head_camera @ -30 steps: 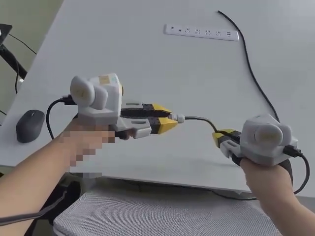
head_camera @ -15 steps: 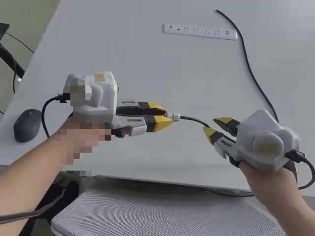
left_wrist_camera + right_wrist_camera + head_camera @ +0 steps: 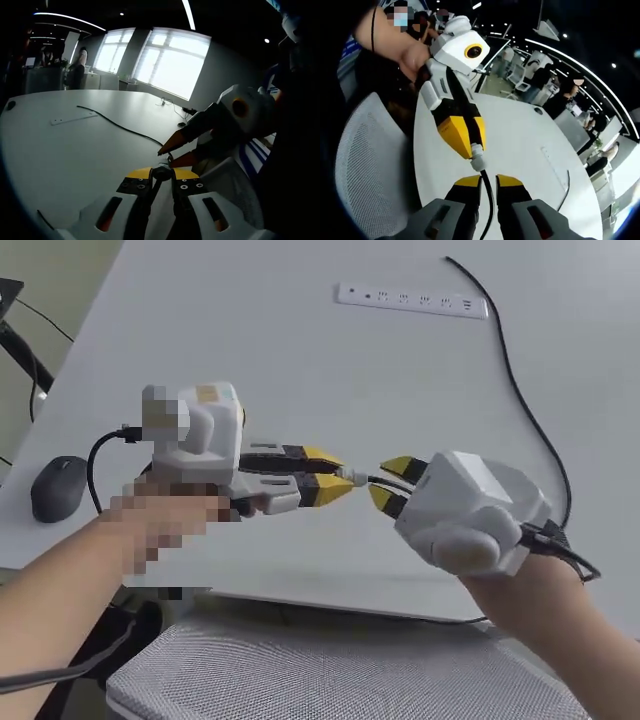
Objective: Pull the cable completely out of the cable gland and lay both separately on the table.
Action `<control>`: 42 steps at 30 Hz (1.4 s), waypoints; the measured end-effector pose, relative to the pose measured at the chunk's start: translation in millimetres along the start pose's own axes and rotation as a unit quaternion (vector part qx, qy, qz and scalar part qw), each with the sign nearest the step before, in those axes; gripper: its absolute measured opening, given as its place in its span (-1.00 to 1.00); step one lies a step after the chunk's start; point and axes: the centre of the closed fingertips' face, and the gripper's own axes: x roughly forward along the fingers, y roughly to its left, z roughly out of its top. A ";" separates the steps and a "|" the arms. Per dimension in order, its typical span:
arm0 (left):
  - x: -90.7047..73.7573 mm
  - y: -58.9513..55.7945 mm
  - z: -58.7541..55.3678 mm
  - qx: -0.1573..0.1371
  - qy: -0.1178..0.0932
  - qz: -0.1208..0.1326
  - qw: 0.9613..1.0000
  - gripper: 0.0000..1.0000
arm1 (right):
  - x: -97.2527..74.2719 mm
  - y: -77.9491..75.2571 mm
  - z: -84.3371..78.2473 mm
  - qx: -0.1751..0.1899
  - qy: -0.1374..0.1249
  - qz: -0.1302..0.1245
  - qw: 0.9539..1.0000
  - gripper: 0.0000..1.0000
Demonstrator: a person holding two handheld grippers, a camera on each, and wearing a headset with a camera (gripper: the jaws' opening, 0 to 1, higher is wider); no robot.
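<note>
The cable gland [image 3: 355, 478] is pinched, the cable [image 3: 373, 480] unclasped.
My left tongs [image 3: 344, 477] pinch the cable gland at their tips; the cable leaves toward 3 o'clock, passing between my spread right tongs [image 3: 392, 485].

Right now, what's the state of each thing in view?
left gripper: shut on cable gland
right gripper: open, jaws straddling cable
cable gland: held, cable inside it
cable: threaded through cable gland, unclamped
power strip: flat on table
computer mouse: resting on table
</note>
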 end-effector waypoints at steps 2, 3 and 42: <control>0.1 -0.7 0.2 0.000 0.000 -0.001 1.000 -0.70 | 0.5 0.4 0.8 0.000 -0.001 0.004 1.000 -0.87; 0.3 -0.7 0.1 0.000 0.000 -0.002 1.000 -0.70 | 0.8 0.6 0.9 0.001 -0.002 0.005 1.000 -0.89; 2.5 2.8 5.7 0.001 -0.009 0.003 1.000 -0.70 | 7.3 -18.0 -55.1 0.216 0.015 -0.009 0.976 -1.00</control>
